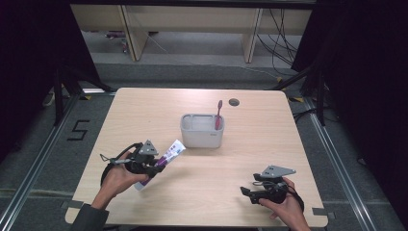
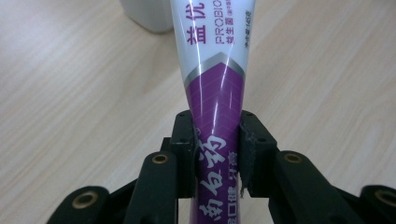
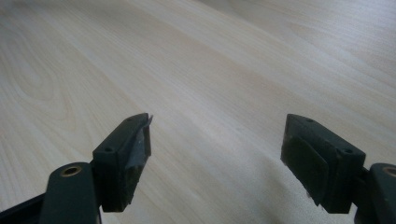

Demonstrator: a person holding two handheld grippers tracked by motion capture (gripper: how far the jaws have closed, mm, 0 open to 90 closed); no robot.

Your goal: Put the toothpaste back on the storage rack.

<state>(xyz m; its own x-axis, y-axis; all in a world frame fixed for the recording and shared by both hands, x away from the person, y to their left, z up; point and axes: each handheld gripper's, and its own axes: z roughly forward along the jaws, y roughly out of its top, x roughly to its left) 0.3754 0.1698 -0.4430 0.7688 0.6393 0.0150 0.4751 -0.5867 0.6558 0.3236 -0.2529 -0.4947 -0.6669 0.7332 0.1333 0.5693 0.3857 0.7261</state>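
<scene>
A white and purple toothpaste tube (image 1: 166, 158) is held off the table at the front left, slanting up toward the grey holder. My left gripper (image 1: 155, 167) is shut on its purple middle. In the left gripper view both pads press the tube (image 2: 218, 116) from either side, and my left gripper (image 2: 217, 149) points toward the holder. A grey rectangular holder (image 1: 202, 131) stands mid-table with a pink toothbrush (image 1: 219, 115) upright in its right end. My right gripper (image 1: 247, 192) rests at the front right, open with nothing between its jaws; the right gripper view has it (image 3: 217, 140) over bare wood.
The wooden table (image 1: 240, 163) has a round cable hole (image 1: 234, 102) at its far edge behind the holder. A corner of the holder (image 2: 147, 16) shows just beyond the tube. Dark curtains and metal floor rails flank the table.
</scene>
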